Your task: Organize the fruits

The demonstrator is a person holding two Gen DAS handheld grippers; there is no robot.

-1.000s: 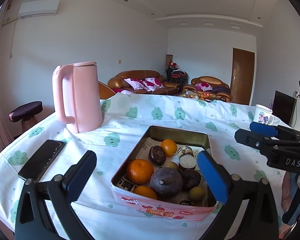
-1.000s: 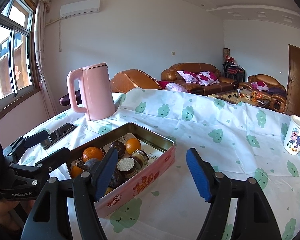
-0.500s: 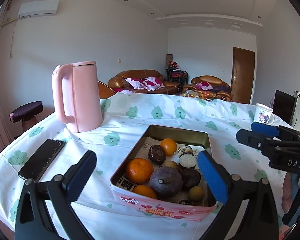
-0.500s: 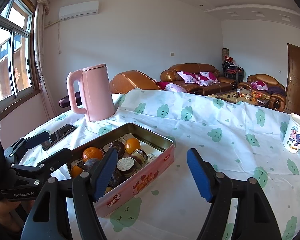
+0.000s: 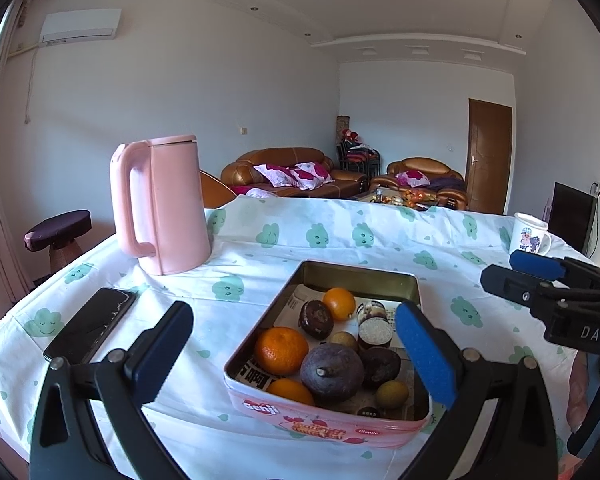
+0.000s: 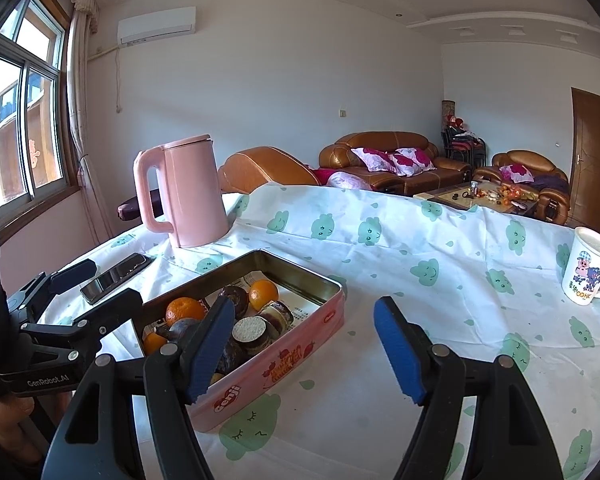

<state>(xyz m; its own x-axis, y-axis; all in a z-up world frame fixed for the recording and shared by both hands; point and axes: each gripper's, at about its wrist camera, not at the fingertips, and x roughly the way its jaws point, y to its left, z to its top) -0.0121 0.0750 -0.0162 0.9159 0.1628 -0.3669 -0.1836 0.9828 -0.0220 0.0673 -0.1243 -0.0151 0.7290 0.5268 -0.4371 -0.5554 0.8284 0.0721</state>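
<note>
Nothing has shifted since the earlier frames: both grippers hang where they were and the fruit lies as before.

Covering everything is the table (image 6: 440, 280), draped in a white cloth printed with green clouds. On its far left stands a pink kettle (image 5: 162, 204), upright, handle turned to the left. Near the front edge sits a pink tin (image 5: 320, 426), open, lined with printed paper. A black phone (image 5: 88, 326) lies flat to the left of the tin, well apart from it, and a white mug (image 6: 590, 272) with a cartoon print stands far to the right.

Hovering above the front of the tin, the left gripper (image 5: 296, 354) has its blue pads spread wide with nothing pinched. Beside the tin's right side, over bare cloth, the right gripper (image 6: 308, 348) is likewise spread and empty.

Inside the tin, a dark purple fruit (image 5: 332, 372) with a stub of stem lies at the front, touching a large orange (image 5: 281, 350). A smaller orange (image 5: 339, 303) rests toward the back, and a small yellow-green fruit (image 5: 392, 394) sits at the front right.
</note>
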